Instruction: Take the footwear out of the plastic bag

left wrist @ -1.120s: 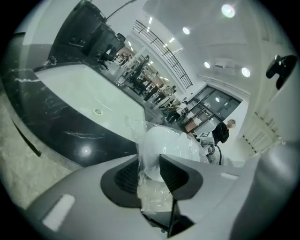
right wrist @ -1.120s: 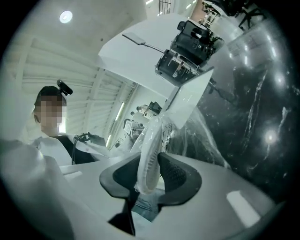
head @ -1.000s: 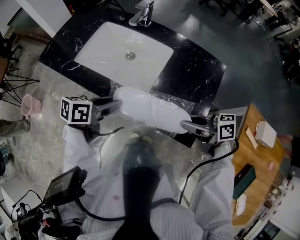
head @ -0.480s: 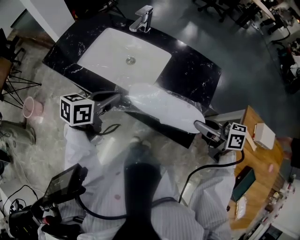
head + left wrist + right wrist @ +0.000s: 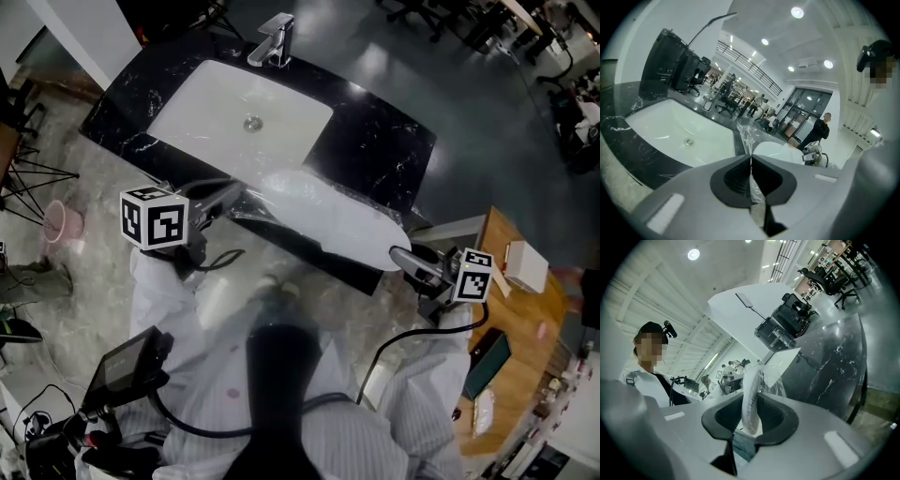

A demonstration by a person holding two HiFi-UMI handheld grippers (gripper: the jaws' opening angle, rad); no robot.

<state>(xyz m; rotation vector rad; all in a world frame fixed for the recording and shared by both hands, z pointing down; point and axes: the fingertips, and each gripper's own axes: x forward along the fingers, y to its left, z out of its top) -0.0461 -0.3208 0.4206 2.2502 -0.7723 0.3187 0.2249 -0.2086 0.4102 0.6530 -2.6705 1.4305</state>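
A white piece of footwear (image 5: 330, 217) lies inside a clear plastic bag (image 5: 281, 187), stretched between my two grippers above the counter's front edge. My left gripper (image 5: 236, 196) is shut on the bag's crinkled left end; the film (image 5: 747, 137) rises from between its pads, with the white footwear (image 5: 772, 149) beyond. My right gripper (image 5: 397, 254) holds the other end. The footwear's white edge (image 5: 752, 397) stands between its pads and touches both while the jaws are opening. My right gripper (image 5: 813, 153) also shows in the left gripper view.
Behind the bag a black marble counter (image 5: 380, 150) holds a white sink (image 5: 216, 117) with a chrome tap (image 5: 272, 39). At the right is a wooden table (image 5: 525, 323) with small items. A pink cup (image 5: 58, 221) stands on the floor at the left.
The left jaws have closed on the bag's end. The right gripper has moved right and slightly down, so the bag with the footwear now lies stretched out further to the right.
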